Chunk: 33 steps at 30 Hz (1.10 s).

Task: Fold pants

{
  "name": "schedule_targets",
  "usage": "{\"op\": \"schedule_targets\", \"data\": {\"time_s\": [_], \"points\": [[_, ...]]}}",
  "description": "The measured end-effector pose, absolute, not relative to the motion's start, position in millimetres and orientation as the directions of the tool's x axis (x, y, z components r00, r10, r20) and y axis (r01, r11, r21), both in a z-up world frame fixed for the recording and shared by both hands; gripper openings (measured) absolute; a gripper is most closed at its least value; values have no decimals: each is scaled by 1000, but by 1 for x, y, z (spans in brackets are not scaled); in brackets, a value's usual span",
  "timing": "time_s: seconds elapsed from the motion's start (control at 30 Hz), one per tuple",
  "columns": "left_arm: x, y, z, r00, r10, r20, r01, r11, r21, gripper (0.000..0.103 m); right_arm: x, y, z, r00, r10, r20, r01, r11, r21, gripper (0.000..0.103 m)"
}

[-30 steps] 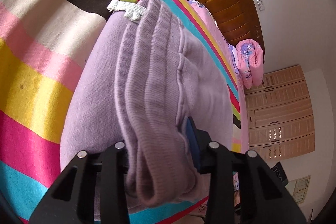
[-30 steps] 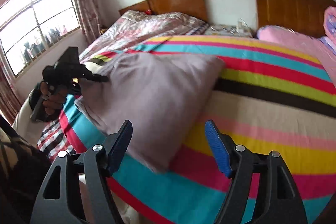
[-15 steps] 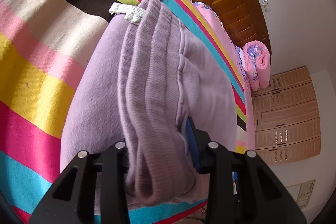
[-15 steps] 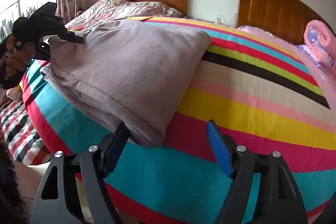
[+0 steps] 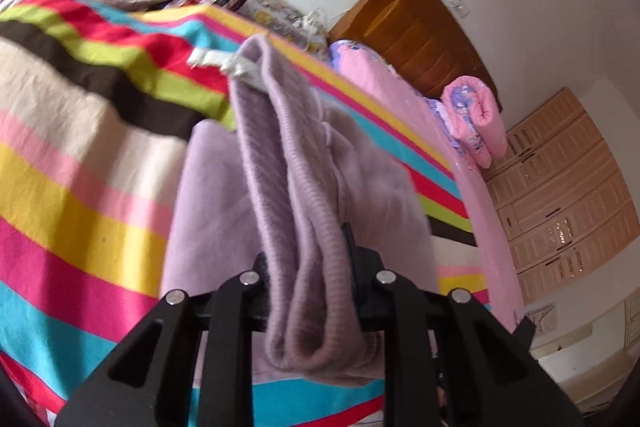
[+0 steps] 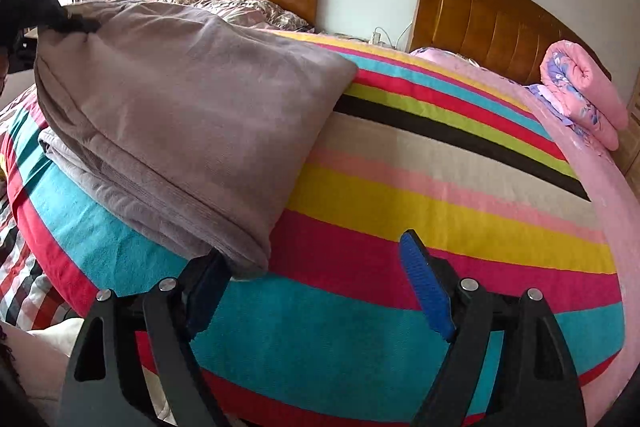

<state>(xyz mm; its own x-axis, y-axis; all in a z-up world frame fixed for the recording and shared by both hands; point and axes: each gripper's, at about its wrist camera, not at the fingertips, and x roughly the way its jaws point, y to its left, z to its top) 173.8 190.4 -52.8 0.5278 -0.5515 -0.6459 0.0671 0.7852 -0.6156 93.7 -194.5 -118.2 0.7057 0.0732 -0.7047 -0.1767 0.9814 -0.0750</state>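
Striped bed, with wooden headboards at 12 o'clock in the right wrist view. The lilac pants, already folded into a thick stack, lie on the bed's near left part, from 9 to 11 o'clock of that view. Compared with a second ago, the stack's left end has been raised off the bed, so its upper layers now slope up toward 10 o'clock, while its lower corner rests on the turquoise stripe at about 7 o'clock.

Left claw: clenched on the ribbed waistband, its jaws closing further on the bunched cloth, which hangs in a loop beneath them. A white elastic tab shows at the band's far end, at 11 o'clock.

Right claw: released, its jaws opening; it has come down to the stack's lower corner, which touches its left finger but is not between the pads.

Judgement: a two-handed lift is being set up for the next fold; the right grip is not yet made.
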Motion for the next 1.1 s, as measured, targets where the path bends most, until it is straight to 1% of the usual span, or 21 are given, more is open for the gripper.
{"op": "schedule_targets", "data": {"time_s": [0.03, 0.07, 0.1, 0.13, 0.23, 0.33, 0.37, 0.4, 0.43, 0.5, 0.53, 0.6, 0.67, 0.73, 0.77, 0.83, 0.9, 0.93, 0.97, 1.0, 1.1], "points": [[174, 200, -79, 498, -565, -658, 20, 766, -642, 22, 94, -198, -120, 704, 92, -705, -172, 984, -43, 79], [174, 209, -103, 483, -599, -639, -1, 729, -685, 23, 96, -202, -120, 696, 106, -710, -167, 986, -17, 82], [170, 218, -115, 513, -651, -559, 30, 665, -747, 23, 98, -205, -121, 691, 114, -714, -165, 986, -2, 84], [168, 222, -119, 524, -673, -522, 50, 636, -770, 23, 99, -207, -121, 689, 118, -715, -167, 986, 2, 84], [166, 216, -110, 529, -637, -561, 54, 685, -726, 27, 101, -206, -120, 682, 125, -721, -192, 981, -11, 84], [160, 216, -99, 537, -586, -607, 11, 725, -689, 35, 95, -209, -114, 650, 192, -736, -283, 959, 0, 85], [155, 220, -93, 553, -551, -625, -14, 744, -668, 40, 90, -214, -112, 617, 250, -746, -340, 940, 34, 85], [149, 224, -86, 581, -487, -652, -51, 778, -627, 51, 84, -217, -108, 599, 298, -743, -377, 924, 66, 85], [142, 230, -75, 625, -357, -695, -123, 834, -538, 55, 79, -226, -103, 595, 338, -729, -395, 913, 101, 85], [127, 237, -48, 696, -70, -715, -269, 897, -350, 58, 74, -241, -89, 604, 403, -688, -391, 902, 184, 85], [123, 234, -33, 729, -16, -684, -272, 911, -311, 58, 76, -249, -81, 627, 416, -659, -377, 902, 211, 85], [128, 212, -7, 777, -68, -626, -162, 939, -302, 62, 90, -255, -67, 664, 450, -596, -364, 892, 268, 83], [141, 172, 7, 781, -194, -593, 6, 953, -303, 67, 111, -244, -56, 683, 486, -545, -388, 874, 292, 81], [155, 128, 6, 746, -292, -598, 150, 949, -276, 68, 134, -217, -51, 691, 478, -542, -409, 877, 252, 80], [159, 110, 0, 740, -293, -605, 190, 954, -230, 69, 141, -204, -49, 692, 475, -544, -425, 877, 226, 79], [161, 88, -25, 716, -239, -656, 184, 971, -153, 70, 156, -175, -54, 661, 488, -570, -473, 861, 188, 79], [161, 94, -63, 648, -239, -723, 155, 971, -182, 68, 163, -149, -71, 590, 481, -649, -529, 837, 138, 80], [157, 100, -76, 645, -250, -723, 153, 968, -198, 67, 161, -137, -84, 547, 471, -692, -566, 817, 110, 81], [144, 106, -82, 675, -266, -688, 187, 964, -189, 67, 154, -130, -93, 555, 452, -698, -584, 810, 60, 81], [141, 105, -84, 674, -262, -691, 209, 964, -162, 67, 146, -131, -96, 584, 456, -671, -588, 808, 36, 81], [139, 110, -87, 679, -270, -683, 217, 962, -165, 67, 155, -144, -91, 530, 518, -671, -604, 786, 130, 79]]}}
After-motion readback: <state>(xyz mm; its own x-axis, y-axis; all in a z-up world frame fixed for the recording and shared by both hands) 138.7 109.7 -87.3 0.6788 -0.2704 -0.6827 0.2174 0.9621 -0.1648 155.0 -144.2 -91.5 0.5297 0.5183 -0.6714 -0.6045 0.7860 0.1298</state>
